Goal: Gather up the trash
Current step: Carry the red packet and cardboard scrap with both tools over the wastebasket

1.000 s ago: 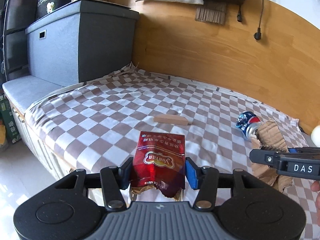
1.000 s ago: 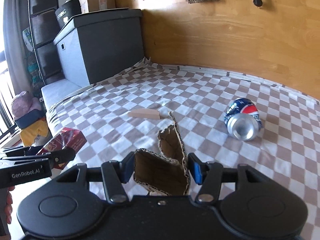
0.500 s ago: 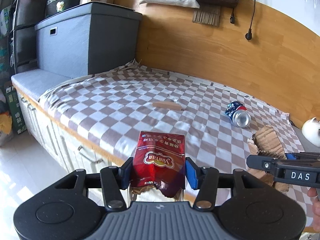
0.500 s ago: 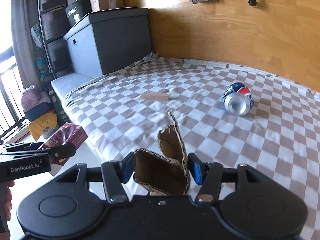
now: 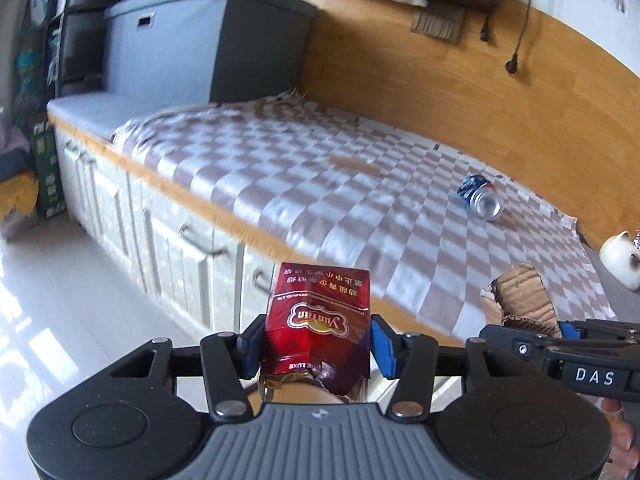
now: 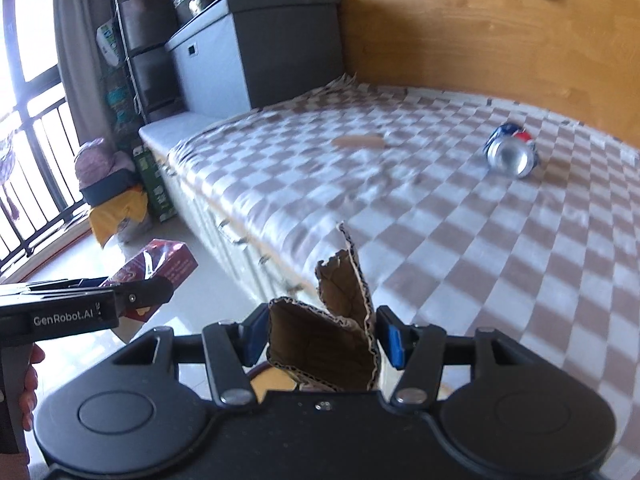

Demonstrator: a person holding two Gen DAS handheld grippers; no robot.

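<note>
My left gripper [image 5: 316, 346] is shut on a crumpled red cigarette pack [image 5: 320, 320], held over the white floor in front of the bed. The pack [image 6: 160, 264] also shows at the left of the right wrist view. A torn piece of brown corrugated cardboard [image 6: 332, 336] sits clamped in my right gripper [image 6: 322, 340]; it shows at the right of the left wrist view as cardboard [image 5: 520, 296]. On the checkered bedspread [image 5: 320, 184] lie a crushed blue drink can [image 5: 480, 200] [image 6: 510, 154] and a small wooden block [image 5: 352, 164] [image 6: 358, 142].
A grey storage box [image 5: 208, 40] stands at the bed's far left end. White drawers [image 5: 180, 240] run under the bed edge. Bags and boxes [image 6: 120, 200] sit on the floor by the window. A white cat-shaped ornament [image 5: 620, 256] rests at the right.
Both grippers have pulled back from the bed with their loads, so the bed edge, drawers and floor have come into view. The can and block look farther away.
</note>
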